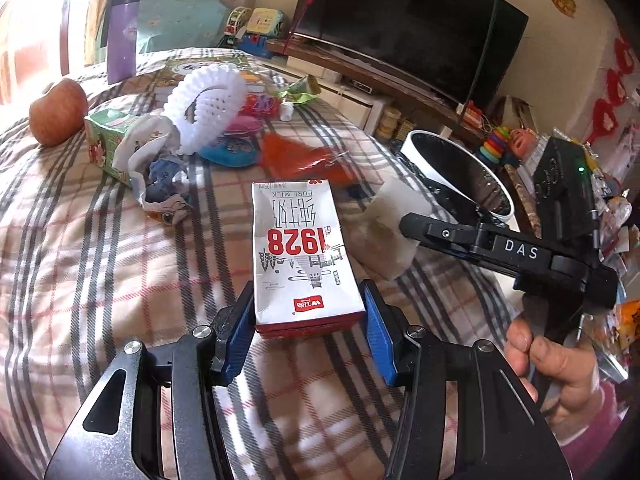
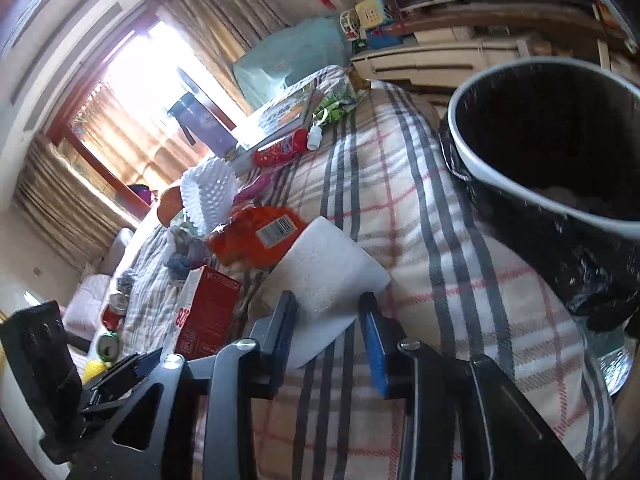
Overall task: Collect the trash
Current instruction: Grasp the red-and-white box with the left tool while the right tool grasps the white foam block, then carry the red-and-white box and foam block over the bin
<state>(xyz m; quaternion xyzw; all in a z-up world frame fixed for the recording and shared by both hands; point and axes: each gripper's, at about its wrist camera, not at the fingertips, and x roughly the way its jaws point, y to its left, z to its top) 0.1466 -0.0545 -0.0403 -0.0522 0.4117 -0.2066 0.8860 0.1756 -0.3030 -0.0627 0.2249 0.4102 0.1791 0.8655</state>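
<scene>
My left gripper (image 1: pixel 308 316) is shut on a white and red milk carton (image 1: pixel 298 252) marked 1928, just above the plaid cloth. The carton shows in the right wrist view (image 2: pixel 208 312) too. My right gripper (image 2: pixel 328 320) is shut on a crumpled white tissue (image 2: pixel 328 276), which also shows in the left wrist view (image 1: pixel 396 216). A white-rimmed bin (image 2: pixel 556 148) with a black liner stands close to the right of the tissue, also seen in the left wrist view (image 1: pixel 460 168). An orange wrapper (image 1: pixel 296 156) lies beyond the carton.
On the plaid cloth (image 1: pixel 100 240) lie an apple (image 1: pixel 58 114), a green tissue box (image 1: pixel 110 140), white foam netting (image 1: pixel 208 108), crumpled wrappers (image 1: pixel 164 180) and small toys. A purple tumbler (image 1: pixel 122 32) stands far back. A TV (image 1: pixel 412 20) sits on a cabinet behind.
</scene>
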